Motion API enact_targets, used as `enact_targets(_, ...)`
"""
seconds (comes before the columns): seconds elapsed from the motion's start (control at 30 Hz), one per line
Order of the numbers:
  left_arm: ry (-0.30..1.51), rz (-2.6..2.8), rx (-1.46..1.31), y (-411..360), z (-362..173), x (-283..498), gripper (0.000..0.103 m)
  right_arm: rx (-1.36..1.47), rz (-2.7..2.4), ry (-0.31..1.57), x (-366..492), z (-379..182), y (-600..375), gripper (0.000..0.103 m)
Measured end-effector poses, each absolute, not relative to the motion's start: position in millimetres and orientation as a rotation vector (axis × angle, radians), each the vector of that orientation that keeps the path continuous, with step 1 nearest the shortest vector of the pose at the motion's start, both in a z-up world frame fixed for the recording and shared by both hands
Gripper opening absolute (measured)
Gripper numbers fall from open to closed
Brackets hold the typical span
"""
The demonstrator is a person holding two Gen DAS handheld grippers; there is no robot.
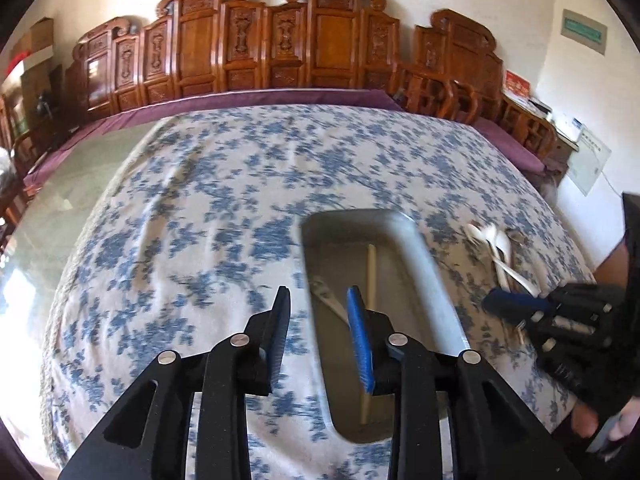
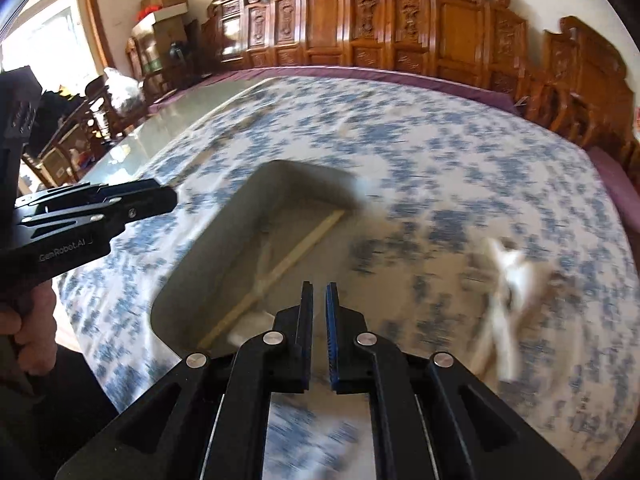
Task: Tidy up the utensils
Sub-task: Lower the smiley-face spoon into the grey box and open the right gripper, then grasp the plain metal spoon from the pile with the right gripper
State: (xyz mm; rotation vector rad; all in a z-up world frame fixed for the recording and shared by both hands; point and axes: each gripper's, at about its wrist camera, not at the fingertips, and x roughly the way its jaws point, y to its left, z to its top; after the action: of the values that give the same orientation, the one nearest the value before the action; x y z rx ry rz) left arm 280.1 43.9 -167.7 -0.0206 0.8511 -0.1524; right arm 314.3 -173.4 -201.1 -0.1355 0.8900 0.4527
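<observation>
A white tablecloth (image 1: 224, 208) with a blue flower pattern fills the middle of both views. At lower centre sits a grey tray (image 1: 424, 264) with a pale wooden chopstick (image 1: 371, 272) inside. White spoons (image 1: 500, 252) lie at right. The black grippers have blue pads (image 1: 360, 336). Reddish-brown carved wooden panels (image 1: 256, 44) cross the top, above a purple strip (image 1: 248, 96).

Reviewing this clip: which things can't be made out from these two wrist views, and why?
- White spoons: right wrist view, motion blur; count unclear.
- Tray contents: one chopstick reads; the pale utensil beside it is blurred and partly behind the left gripper.
- Right gripper: left wrist view, blurred, partly cut by the edge; whether it holds anything is unclear.
</observation>
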Motion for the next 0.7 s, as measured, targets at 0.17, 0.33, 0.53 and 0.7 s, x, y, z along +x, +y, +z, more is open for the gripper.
enact_targets(0.17,0.826,-0.221,-0.005,12,-159,276,0.032,-0.145,0.328,0.898,320,-199,-235,0.008)
enact_targets(0.33,0.83,-0.27,0.02,-16,-161,270,0.035,-0.146,0.211,0.926,328,-213,-289,0.013)
enact_targets(0.53,0.843,-0.296,0.049,-39,-170,267,0.039,-0.093,0.121,0.974,348,-245,-331,0.025)
enact_targets(0.7,0.845,-0.296,0.061,-52,-174,264,0.039,-0.076,0.097,0.987,370,-269,-341,0.025)
